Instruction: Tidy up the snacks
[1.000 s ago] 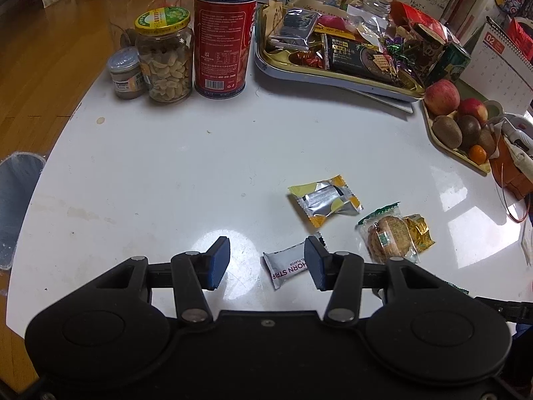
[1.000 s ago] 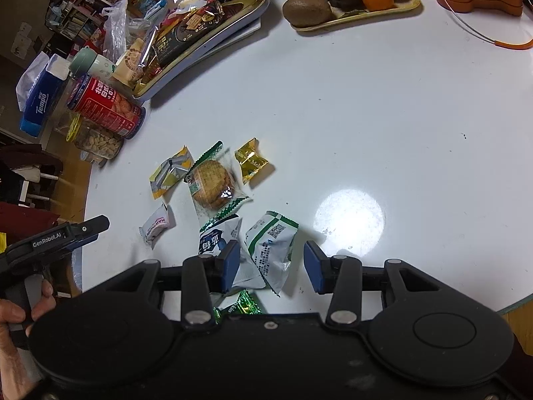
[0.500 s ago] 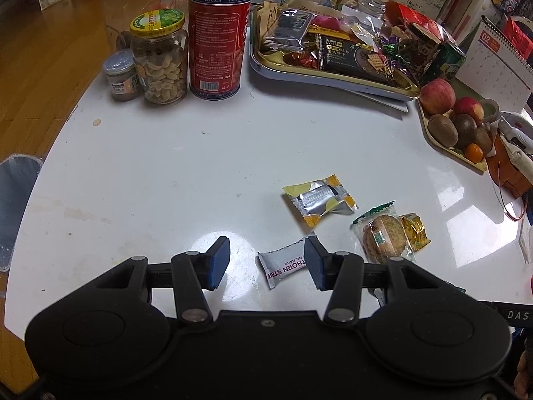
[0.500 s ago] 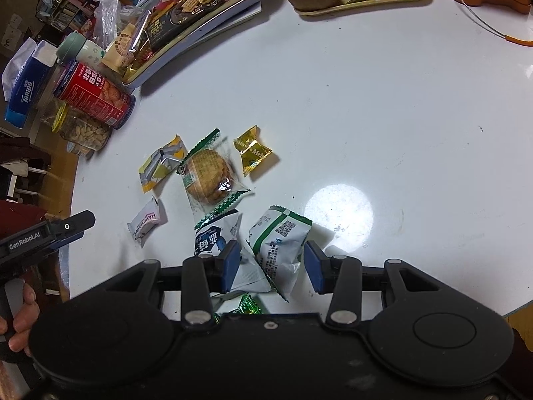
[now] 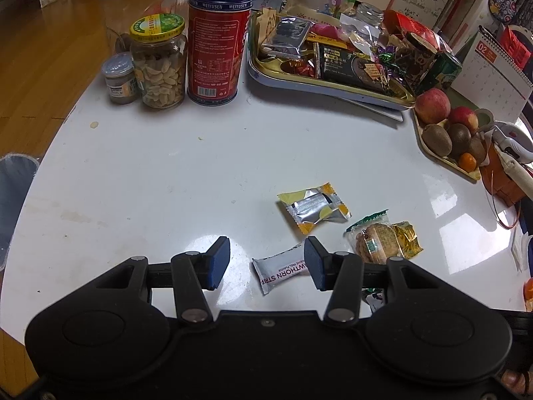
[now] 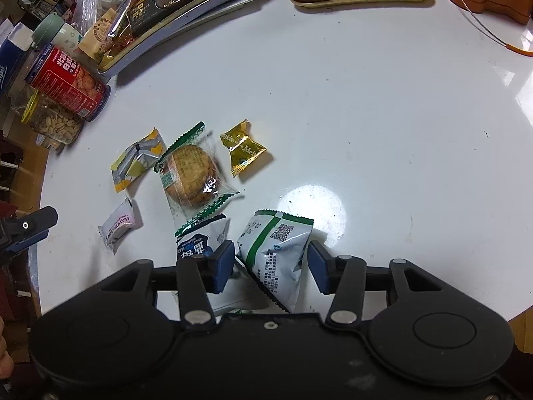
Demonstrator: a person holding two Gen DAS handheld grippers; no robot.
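Loose snack packets lie on the white round table [image 5: 160, 173]. My left gripper [image 5: 266, 263] is open, with a white hawthorn strip packet [image 5: 283, 268] between its fingers, nearer the right one. A yellow-silver packet [image 5: 313, 206], a clear biscuit packet [image 5: 373, 241] and a gold candy [image 5: 406, 240] lie beyond. My right gripper [image 6: 271, 266] is open around a white-green packet [image 6: 276, 250]. A white-blue packet [image 6: 200, 243] lies beside its left finger. The biscuit packet [image 6: 191, 173] and gold candy [image 6: 245, 146] lie ahead.
A gold-rimmed tray [image 5: 263, 70] full of snacks stands at the back. A red tin [image 5: 216, 43], a nut jar [image 5: 160, 63] and a small jar [image 5: 120, 78] stand at the back left. A fruit tray [image 5: 446, 163] sits at the right edge.
Both grippers have moved forward and lower over the table. The hawthorn strip now lies between my left fingers, and the white-green packet lies deeper between my right fingers.
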